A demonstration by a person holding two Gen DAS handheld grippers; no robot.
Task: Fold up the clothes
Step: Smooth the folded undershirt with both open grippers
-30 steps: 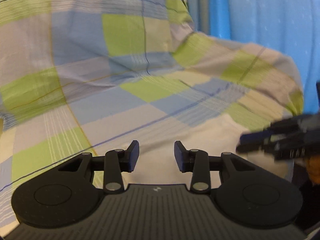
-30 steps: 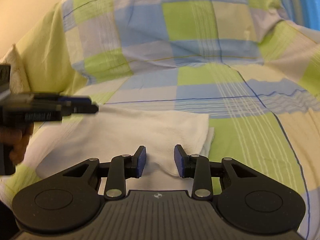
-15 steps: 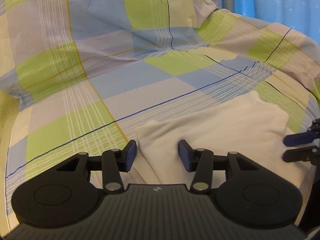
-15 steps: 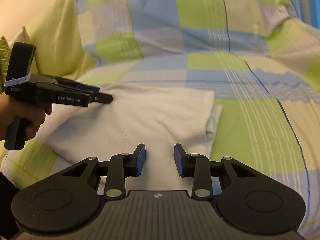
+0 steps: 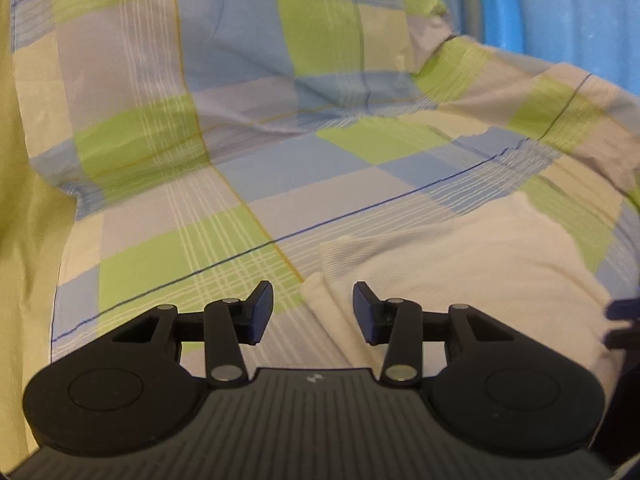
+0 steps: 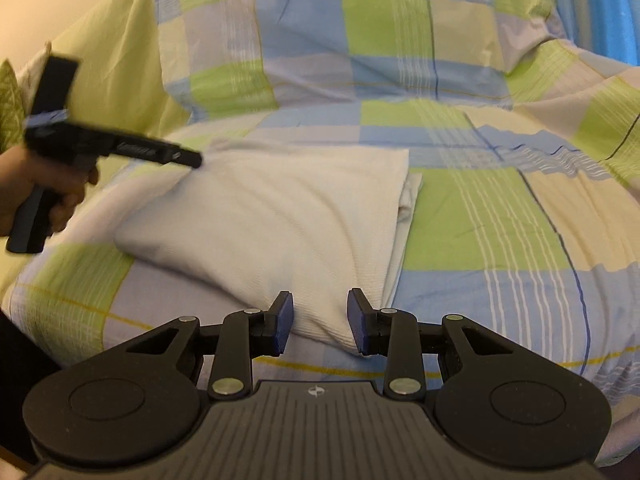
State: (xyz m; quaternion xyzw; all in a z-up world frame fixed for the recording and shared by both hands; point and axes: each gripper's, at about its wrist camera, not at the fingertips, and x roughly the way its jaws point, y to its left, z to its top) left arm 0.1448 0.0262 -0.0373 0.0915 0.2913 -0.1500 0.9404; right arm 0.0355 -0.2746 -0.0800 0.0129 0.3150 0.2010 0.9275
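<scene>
Folded white garment (image 6: 280, 220) flat on checked bedsheet (image 6: 480, 220). Left gripper (image 5: 313, 308) and right gripper (image 6: 320, 318) gaping, empty. Blue curtain (image 5: 560, 12) at 1 o'clock.

folded cloth (image 6: 280, 216) on bedsheet (image 6: 480, 220)

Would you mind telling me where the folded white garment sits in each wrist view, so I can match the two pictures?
Left wrist: white garment lies lower right, its corner between the open left gripper fingers.
Right wrist: garment fills the centre, ahead of the open right gripper.
Shared landmark: the checked sheet under it.
</scene>
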